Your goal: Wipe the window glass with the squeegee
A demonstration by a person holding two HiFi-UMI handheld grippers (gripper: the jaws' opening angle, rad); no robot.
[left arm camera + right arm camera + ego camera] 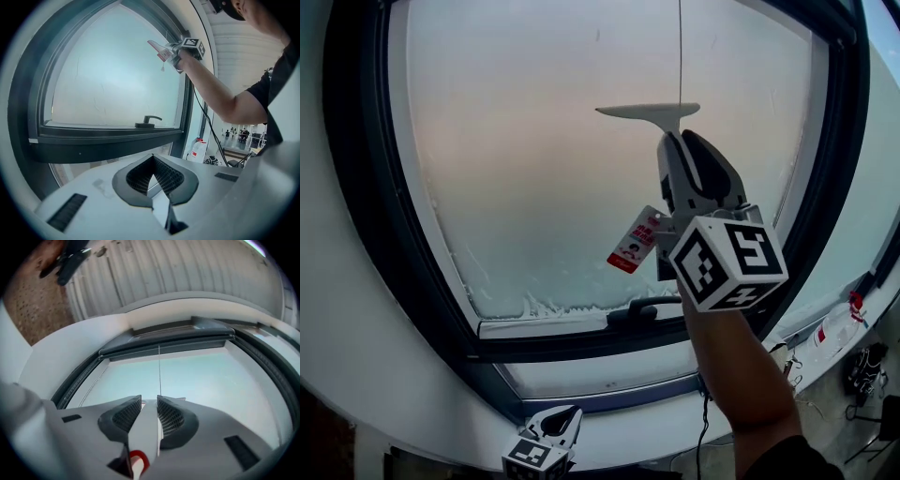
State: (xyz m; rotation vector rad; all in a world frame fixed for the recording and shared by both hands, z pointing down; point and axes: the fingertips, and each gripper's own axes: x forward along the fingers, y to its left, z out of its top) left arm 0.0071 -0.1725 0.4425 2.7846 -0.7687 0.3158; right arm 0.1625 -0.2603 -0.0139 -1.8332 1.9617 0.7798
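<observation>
Head view (A asks): which tool is at work, and where does it sit?

B: A white plastic T-shaped squeegee point(649, 112), its blade level in the upper part of the misted window glass point(525, 150), right of the middle. The right gripper point(678, 139) is clamped on its handle. Right gripper view shows both ribbed pads pressed against the white stem, and a red-and-white paper tag point(636, 242) dangles beneath.

A: And the other claw?

B: The left gripper point(551, 433) hangs low by the white sill point(637, 436), jaw tips together with nothing between them. It takes no part.

A: Is the blade on the pane?

B: No view settles that; it looks close to the glass or touching it.

A: How should the stroke be made?

B: Probably as a straight downward pull, with the blade edge flat along its whole length and the pressure even, so that no streak is left at either end. The white froth point(546, 302) along the lower edge of the pane suggests that most of the glass is unwiped. Passes should overlap and finish above the black lever handle point(642, 311) without striking it. The tag could drag across wet glass, so the wrist is best angled to hang it clear.
</observation>
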